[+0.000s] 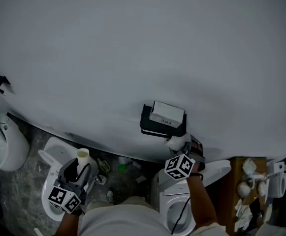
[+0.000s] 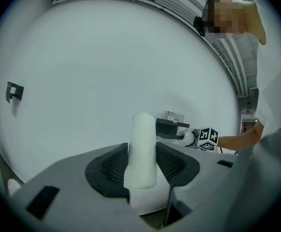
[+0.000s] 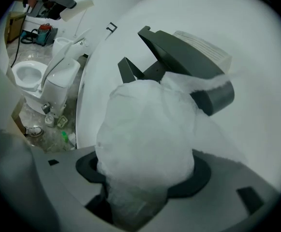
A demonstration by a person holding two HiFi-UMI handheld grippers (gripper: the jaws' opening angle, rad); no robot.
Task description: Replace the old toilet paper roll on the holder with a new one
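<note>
My left gripper (image 2: 142,164) is shut on an empty cream cardboard tube (image 2: 143,146), held upright; in the head view that tube (image 1: 82,156) stands low at the left in the same gripper (image 1: 80,170). My right gripper (image 3: 145,175) is shut on a new white toilet paper roll (image 3: 147,139) with a loose, crumpled outer layer. It holds the roll right up against the black wall holder (image 3: 188,66). From the head view, the holder (image 1: 155,122) is on the white wall with a small white box (image 1: 167,114) on top, and the right gripper (image 1: 183,149) is just below it.
A toilet (image 1: 54,154) stands under my left gripper, a second toilet (image 1: 174,205) under my right arm, and a urinal (image 1: 7,144) at the far left. A wooden shelf (image 1: 231,191) with crumpled paper is at the right. A black hook (image 1: 0,82) is on the wall.
</note>
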